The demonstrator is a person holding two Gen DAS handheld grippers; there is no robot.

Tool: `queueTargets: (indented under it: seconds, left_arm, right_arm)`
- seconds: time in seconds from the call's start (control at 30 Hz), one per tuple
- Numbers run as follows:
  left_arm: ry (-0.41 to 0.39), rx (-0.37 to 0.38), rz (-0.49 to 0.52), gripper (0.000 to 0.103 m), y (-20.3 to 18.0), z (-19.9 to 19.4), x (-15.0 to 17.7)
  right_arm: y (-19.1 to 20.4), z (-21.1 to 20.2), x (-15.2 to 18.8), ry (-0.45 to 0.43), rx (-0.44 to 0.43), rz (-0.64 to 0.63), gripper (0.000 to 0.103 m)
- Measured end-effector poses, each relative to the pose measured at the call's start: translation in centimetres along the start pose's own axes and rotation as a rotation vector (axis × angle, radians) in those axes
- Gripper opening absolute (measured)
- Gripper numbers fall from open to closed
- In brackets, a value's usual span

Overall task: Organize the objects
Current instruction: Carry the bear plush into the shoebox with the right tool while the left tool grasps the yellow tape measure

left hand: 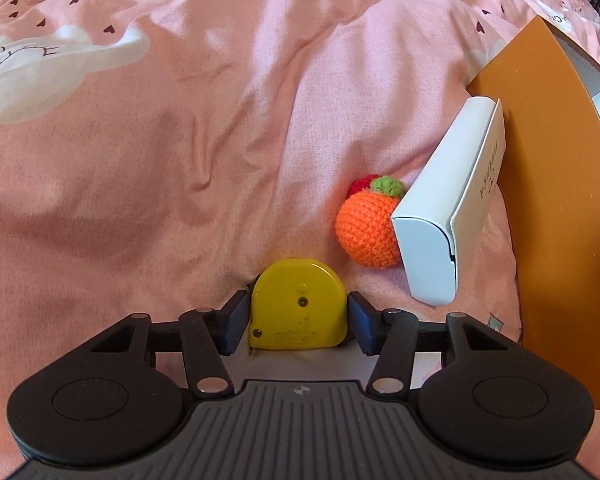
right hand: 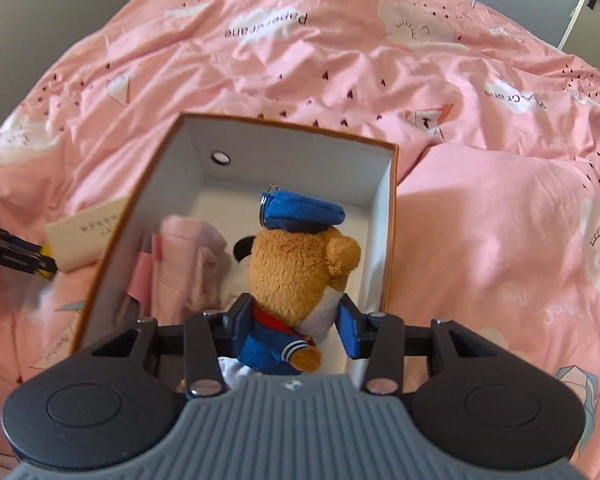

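My left gripper (left hand: 298, 318) is shut on a yellow tape measure (left hand: 298, 306), held just above the pink bedsheet. An orange crocheted ball (left hand: 366, 230) with a green top lies ahead to the right, touching a white box (left hand: 448, 216) that leans on the orange cardboard box (left hand: 548, 220). My right gripper (right hand: 294, 326) is shut on a teddy bear (right hand: 296, 264) with a blue cap and sailor jacket, held over the open box (right hand: 388, 216). Pink cloth (right hand: 184, 264) and a black-and-white plush (right hand: 240, 258) lie inside.
The wrinkled pink duvet (right hand: 480, 240) covers the whole bed. The left gripper with the tape measure shows at the left edge of the right wrist view (right hand: 16, 258), next to the white box (right hand: 88, 236). A wall and door are beyond the bed.
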State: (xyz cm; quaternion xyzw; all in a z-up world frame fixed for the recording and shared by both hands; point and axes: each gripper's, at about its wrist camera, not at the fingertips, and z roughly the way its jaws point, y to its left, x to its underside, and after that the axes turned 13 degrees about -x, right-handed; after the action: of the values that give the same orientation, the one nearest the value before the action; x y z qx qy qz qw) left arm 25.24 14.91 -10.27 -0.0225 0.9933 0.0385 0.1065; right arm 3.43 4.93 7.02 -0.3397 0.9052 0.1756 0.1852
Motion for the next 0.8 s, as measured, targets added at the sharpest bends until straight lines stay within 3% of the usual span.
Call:
queueTargets:
  seconds: [0.17, 0.3, 0.5, 0.8]
  left_arm:
    - [-0.026, -0.005, -0.012, 0.060, 0.2, -1.8, 0.6]
    - [-0.062, 0.013, -0.023, 0.060, 0.7, -4.3, 1.2]
    - [-0.162, 0.045, -0.014, 0.060, 0.2, -9.3, 1.7]
    - [-0.298, 0.136, 0.093, 0.060, -5.2, -13.5, -0.8]
  right_arm:
    - [-0.3, 1.4, 0.4, 0.012, 0.056, -0.052, 0.046]
    - [-0.4, -0.1, 0.2, -0.029, 0.031, -0.056, 0.046]
    - [0.4, -0.6, 0.6, 0.005, 0.143, -0.152, 0.046]
    - [1.1, 3.0, 0.8, 0.045, 0.250, -0.202, 0.046]
